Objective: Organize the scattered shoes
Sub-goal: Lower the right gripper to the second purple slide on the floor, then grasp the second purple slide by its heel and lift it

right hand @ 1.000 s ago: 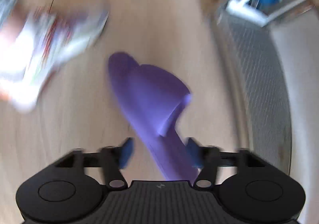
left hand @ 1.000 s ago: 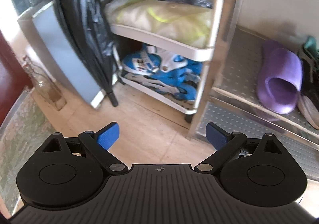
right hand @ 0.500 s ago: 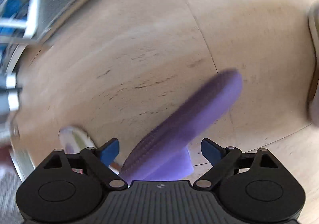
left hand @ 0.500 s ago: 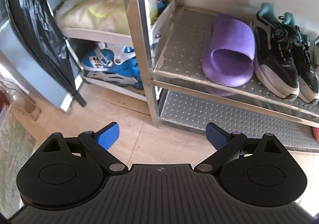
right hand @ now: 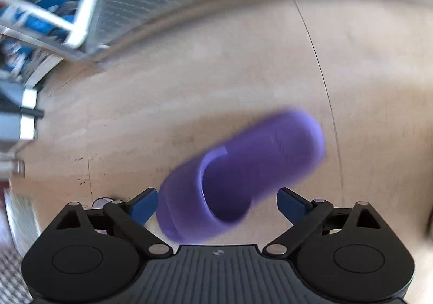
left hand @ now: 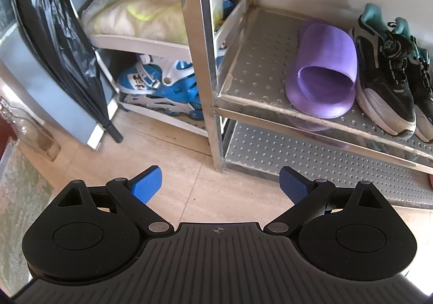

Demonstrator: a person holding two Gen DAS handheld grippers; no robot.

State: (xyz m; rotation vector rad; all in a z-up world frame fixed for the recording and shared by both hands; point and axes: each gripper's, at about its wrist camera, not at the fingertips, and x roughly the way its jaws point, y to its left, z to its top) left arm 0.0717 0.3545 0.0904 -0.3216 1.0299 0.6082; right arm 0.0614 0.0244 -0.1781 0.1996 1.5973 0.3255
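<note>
- Here, the metal shoe rack (left hand: pixel 270 71) fills the left wrist view, its studded upper shelf carrying a purple slipper (left hand: pixel 324 68) and, touching it on the right, a pair of black sneakers (left hand: pixel 389 79). That slipper lies flat, its long axis running front to back on the shelf, the foot opening toward the shelf's front edge and the toe toward the wall.
- Beside the rack to the left stands a white cart (left hand: pixel 140 42) with blue roller skates (left hand: pixel 159 87) on its lower tier and a pale bag on the tier above.
- The floor (right hand: pixel 189 74) is pale wood, blurred in the right wrist view.
- The second purple slipper (right hand: pixel 243 174) sits between the jaws of the right gripper (right hand: pixel 217 202), blurred. Its heel end is down near the gripper body and its toe points away, up and to the right, so the long axis runs diagonally. Its foot opening faces the camera.
- The right jaws are opening; the left pad is just beside the slipper's edge, the right pad clear of it.
- The left gripper (left hand: pixel 220 183) hangs over bare floor before the rack, jaws spread wide with nothing between them.
</note>
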